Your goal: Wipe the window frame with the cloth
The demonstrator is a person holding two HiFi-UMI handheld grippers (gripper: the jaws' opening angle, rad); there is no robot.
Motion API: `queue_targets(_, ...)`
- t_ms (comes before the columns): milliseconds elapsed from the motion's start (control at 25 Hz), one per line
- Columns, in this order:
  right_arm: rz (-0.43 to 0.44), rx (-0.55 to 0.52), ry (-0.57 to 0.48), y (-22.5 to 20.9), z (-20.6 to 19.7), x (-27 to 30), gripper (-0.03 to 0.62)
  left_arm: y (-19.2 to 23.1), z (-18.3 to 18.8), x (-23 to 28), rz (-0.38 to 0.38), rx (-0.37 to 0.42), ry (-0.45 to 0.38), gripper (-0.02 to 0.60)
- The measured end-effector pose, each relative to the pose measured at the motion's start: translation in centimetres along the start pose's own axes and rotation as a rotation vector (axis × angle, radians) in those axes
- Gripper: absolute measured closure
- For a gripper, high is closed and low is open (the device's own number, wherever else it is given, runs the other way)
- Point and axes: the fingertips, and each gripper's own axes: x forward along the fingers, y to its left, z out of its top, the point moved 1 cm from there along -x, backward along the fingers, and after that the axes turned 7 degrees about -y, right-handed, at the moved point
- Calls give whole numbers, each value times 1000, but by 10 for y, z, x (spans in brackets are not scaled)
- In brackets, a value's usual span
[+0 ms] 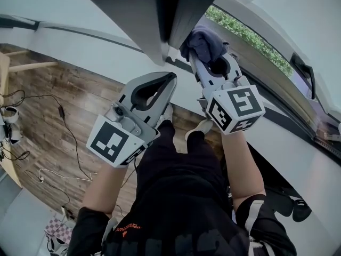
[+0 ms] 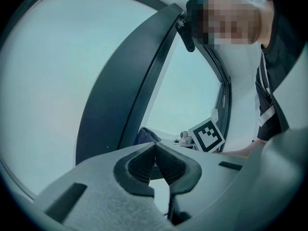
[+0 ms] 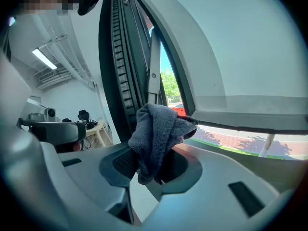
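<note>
Cloth: dark grey towelling cloth (image 3: 156, 134), bunched, right up at the end of the dark metal window frame (image 1: 178, 15).
Right tongs (image 3: 153, 170): I see them pinching the cloth, which bulges above the tips.
Left tongs (image 2: 155, 150): pressed together on nothing, just beside the frame, apart from the cloth.

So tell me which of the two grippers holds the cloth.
The right gripper: its jaws clamp the grey cloth; the left gripper is shut on nothing.

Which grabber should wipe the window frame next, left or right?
Right. The right gripper clamps the cloth beside the window frame; the left gripper is shut and empty.
</note>
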Motion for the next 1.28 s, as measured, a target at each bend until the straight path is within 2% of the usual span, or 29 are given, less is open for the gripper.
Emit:
queue_targets(520,-53,-98,70,-1,-13,-4,482,-4,-5,3,-28,-3,15,561)
queue_targets(1280,-125,-65,60,-34,-19,-50,482,-41,-12,26,-101,11,50,561)
